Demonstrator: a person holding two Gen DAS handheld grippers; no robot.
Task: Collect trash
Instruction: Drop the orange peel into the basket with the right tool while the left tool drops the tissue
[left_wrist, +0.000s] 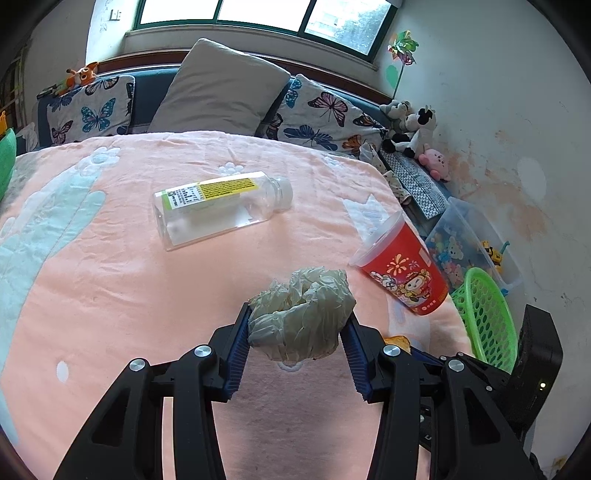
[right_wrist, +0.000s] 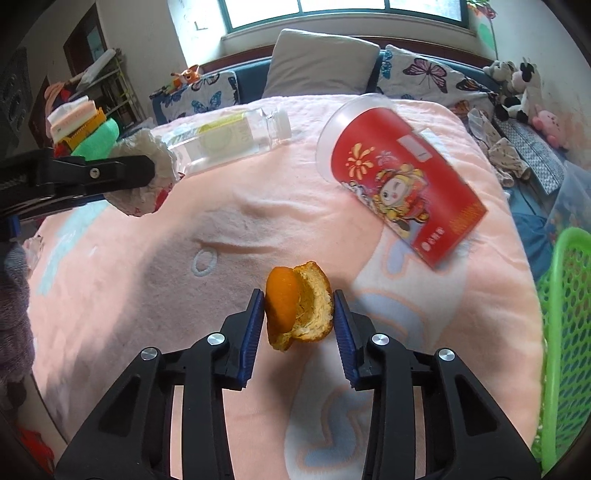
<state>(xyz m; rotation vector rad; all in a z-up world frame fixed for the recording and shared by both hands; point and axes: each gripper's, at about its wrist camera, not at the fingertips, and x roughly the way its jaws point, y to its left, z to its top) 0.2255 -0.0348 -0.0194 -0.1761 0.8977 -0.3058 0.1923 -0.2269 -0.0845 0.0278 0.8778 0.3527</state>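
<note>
Pink blanket-covered bed under a bright window, both grippers carrying trash toward a green basket

Left gripper (left_wrist: 297, 332) is pinching a crumpled tissue wad (left_wrist: 301, 314) between its blue fingers (left_wrist: 238, 350), lifted just above the blanket (left_wrist: 110, 295); the wad looks feather-light and soft, so it is squashing under the grip and a hold across its bulk seems safest. Right gripper (right_wrist: 299, 321) is closing on an orange peel (right_wrist: 297, 306), both fingers touching its sides; the peel looks light, springy and a little slippery, so pinching across the curled rind is probably the best hold. An empty clear bottle (left_wrist: 221, 206) and a red cup (left_wrist: 402, 269) are lying on their sides farther up the bed, both likely light, rigid and prone to rolling. Green basket (right_wrist: 569, 332) is standing at the bed's right edge
</note>
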